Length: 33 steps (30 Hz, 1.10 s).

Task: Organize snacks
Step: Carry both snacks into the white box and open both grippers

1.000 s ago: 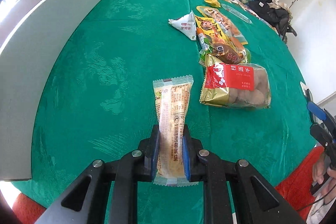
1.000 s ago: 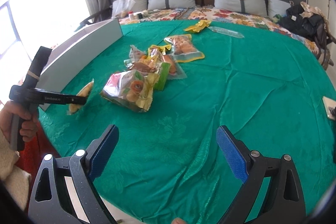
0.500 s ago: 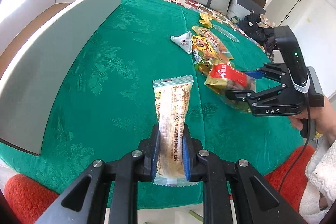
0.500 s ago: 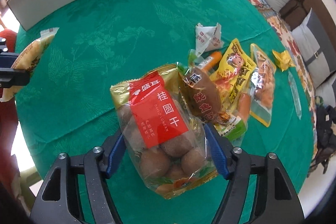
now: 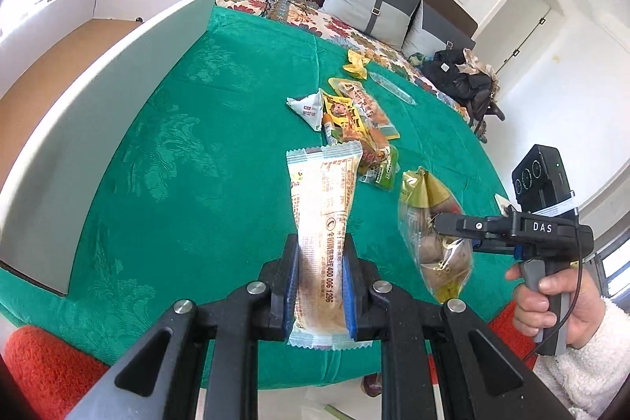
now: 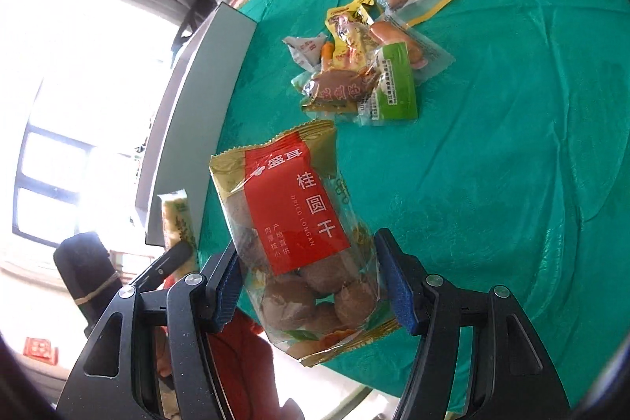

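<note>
1. Left gripper (image 5: 318,292) jaws clamp the long cake packet (image 5: 321,223), lifted.
2. Right gripper (image 6: 311,286) jaws grip the dried longan bag (image 6: 293,223), lifted.
3. Cardboard box (image 5: 118,65) at 10 o'clock looks empty; snack pile (image 5: 354,128) at 12 o'clock waits on the surface (image 5: 197,152).

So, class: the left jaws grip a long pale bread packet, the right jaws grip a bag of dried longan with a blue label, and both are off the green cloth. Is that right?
Not quite. The label on the bag of dried longan is red, not blue, as the right wrist view shows. The rest stands: the left gripper grips the long pale bread packet, the right gripper grips the bag, and both are off the green cloth.
</note>
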Each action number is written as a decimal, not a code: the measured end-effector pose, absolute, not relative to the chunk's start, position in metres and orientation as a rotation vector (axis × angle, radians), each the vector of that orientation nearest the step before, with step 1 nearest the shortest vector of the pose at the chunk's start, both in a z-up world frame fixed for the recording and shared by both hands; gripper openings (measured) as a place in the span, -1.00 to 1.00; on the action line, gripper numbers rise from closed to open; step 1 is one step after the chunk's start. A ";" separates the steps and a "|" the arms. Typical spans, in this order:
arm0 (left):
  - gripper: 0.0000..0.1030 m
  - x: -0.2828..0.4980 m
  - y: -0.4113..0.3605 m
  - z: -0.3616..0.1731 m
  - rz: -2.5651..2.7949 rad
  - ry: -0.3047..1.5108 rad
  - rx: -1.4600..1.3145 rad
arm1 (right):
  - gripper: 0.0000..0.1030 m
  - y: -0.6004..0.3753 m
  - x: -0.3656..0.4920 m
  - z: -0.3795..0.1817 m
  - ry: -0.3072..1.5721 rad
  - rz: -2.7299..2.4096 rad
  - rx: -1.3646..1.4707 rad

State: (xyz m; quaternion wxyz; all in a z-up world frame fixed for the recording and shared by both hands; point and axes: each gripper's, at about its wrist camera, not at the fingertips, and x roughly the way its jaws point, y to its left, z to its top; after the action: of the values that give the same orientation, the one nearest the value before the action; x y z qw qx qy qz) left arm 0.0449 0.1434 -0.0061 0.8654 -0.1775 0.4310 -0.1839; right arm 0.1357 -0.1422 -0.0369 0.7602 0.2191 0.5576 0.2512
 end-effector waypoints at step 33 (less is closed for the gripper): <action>0.73 0.154 0.271 0.018 0.159 0.828 -0.051 | 0.74 -0.170 0.161 -0.052 0.925 0.079 0.048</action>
State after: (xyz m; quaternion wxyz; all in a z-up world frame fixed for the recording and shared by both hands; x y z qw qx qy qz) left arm 0.1536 0.2712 0.0183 0.9122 -0.0249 0.4016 0.0774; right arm 0.1606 -0.1703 -0.0521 0.8940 0.0234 0.4459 0.0379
